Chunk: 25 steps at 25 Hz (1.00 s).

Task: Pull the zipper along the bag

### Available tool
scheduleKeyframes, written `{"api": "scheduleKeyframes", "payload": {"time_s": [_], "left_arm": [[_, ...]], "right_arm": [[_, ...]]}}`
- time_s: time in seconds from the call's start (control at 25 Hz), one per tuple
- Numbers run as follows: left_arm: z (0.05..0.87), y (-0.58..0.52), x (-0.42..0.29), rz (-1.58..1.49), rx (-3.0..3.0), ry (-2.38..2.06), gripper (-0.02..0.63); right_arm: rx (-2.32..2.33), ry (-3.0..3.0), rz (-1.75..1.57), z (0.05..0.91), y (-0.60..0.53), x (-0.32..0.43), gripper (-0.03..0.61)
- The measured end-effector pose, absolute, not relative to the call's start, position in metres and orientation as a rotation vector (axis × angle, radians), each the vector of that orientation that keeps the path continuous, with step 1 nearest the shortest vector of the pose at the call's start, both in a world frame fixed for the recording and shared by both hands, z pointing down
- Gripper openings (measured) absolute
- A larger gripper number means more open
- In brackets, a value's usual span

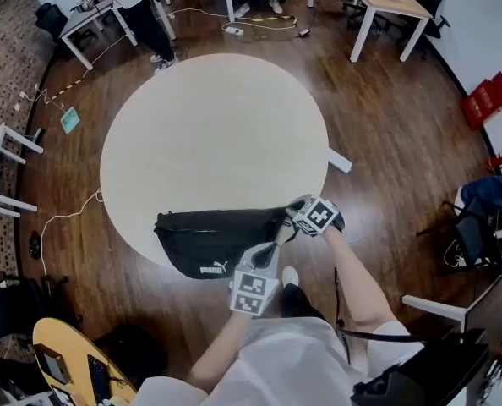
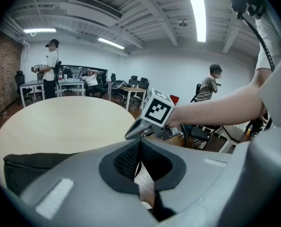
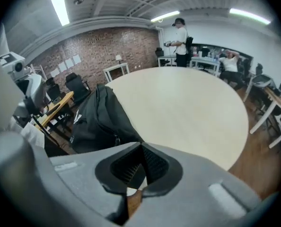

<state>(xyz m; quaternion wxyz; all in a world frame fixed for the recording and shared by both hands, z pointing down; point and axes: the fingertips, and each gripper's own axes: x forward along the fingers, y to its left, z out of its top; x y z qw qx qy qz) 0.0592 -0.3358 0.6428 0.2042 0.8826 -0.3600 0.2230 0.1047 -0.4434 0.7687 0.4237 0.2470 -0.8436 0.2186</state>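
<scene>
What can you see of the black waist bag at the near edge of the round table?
The black waist bag looks like soft, slightly crumpled fabric, curved along its lower side, with a white Puma logo there. It lies flat across the near rim of the round table, its lower part overhanging. A zipper with a small pull runs along it. At its right end the left hand-held gripper and right hand-held gripper meet it, jaws together; what they pinch is unclear.
</scene>
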Motion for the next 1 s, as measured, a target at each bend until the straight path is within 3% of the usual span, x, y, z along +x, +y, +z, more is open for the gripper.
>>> {"api": "scheduleKeyframes", "payload": {"time_s": [0.24,0.36,0.48,0.76,0.88,1.0], "left_arm": [[0.685,-0.347,0.081,0.631,2.251,-0.978,0.031],[0.708,-0.352,0.09,0.605,2.134,-0.942,0.097],[0.729,-0.36,0.096,0.517,1.971,-0.965,0.207],[0.773,-0.388,0.098,0.325,1.663,-1.082,0.298],[0.784,-0.395,0.102,0.24,1.577,-1.088,0.24],[0.788,-0.397,0.101,0.248,1.562,-1.108,0.026]], "right_arm": [[0.302,-1.964,0.499,0.826,-0.445,0.092,-0.009],[0.219,-1.92,0.534,0.827,-0.447,0.089,-0.009],[0.191,-1.9,0.622,0.828,-0.446,0.088,-0.009],[0.176,-1.923,0.647,0.826,-0.446,0.087,-0.009],[0.176,-1.92,0.634,0.826,-0.446,0.087,-0.009],[0.182,-1.916,0.624,0.827,-0.447,0.089,-0.009]]}}
